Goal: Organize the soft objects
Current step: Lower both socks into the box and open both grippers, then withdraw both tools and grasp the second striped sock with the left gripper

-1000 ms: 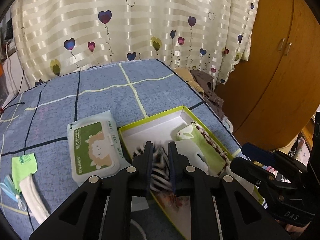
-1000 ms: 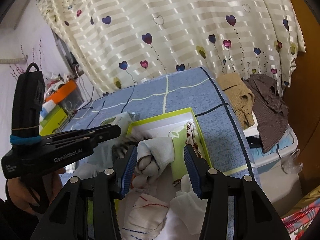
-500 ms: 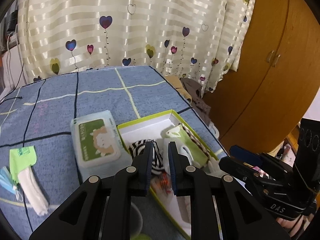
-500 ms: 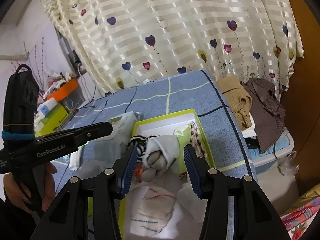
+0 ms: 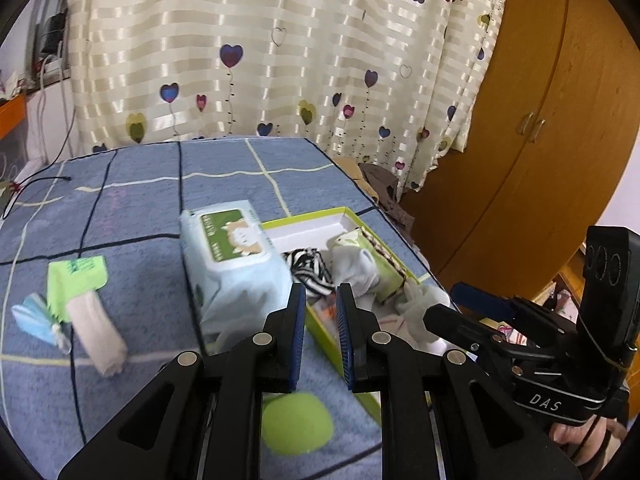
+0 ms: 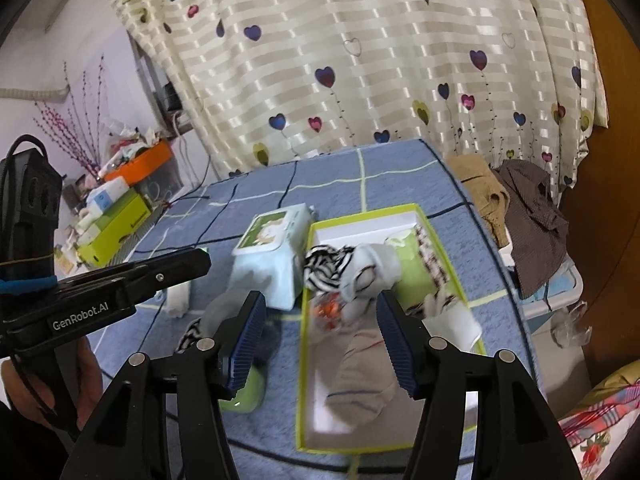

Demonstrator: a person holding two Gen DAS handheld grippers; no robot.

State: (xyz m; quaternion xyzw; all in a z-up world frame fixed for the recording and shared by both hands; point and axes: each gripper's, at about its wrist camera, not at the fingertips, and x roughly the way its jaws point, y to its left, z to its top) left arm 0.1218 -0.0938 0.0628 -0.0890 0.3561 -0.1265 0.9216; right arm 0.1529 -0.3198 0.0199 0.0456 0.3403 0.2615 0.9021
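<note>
A green-rimmed box (image 6: 400, 210) with a white inside lies on the blue bedspread. In it lie a zebra-striped sock (image 6: 326, 266), a grey-white sock (image 6: 368, 276) and a beige sock with thin stripes (image 6: 360, 372). My right gripper (image 6: 320, 300) hovers above the box's near half; its jaws are opening with nothing between them. In the left wrist view the box (image 5: 344, 216) holds the zebra sock (image 5: 310, 270) just beyond my left gripper (image 5: 320, 300). Its jaws stand a narrow gap apart and hold nothing. The right gripper (image 5: 456, 304) shows there at the right.
A wet-wipes pack (image 5: 232, 256) stands against the box's left side. Left of it lie a rolled white sock (image 5: 96, 328), a green packet (image 5: 76, 280) and a blue mask (image 5: 34, 316). A green round object (image 5: 296, 424) sits under my left gripper. Clothes (image 6: 520, 208) are piled beside the bed, near a wooden wardrobe (image 5: 520, 160).
Both grippers have drawn back and up from the box. The zebra sock and the grey-white sock, earlier between the fingers, now lie in the box. The right jaws have widened.
</note>
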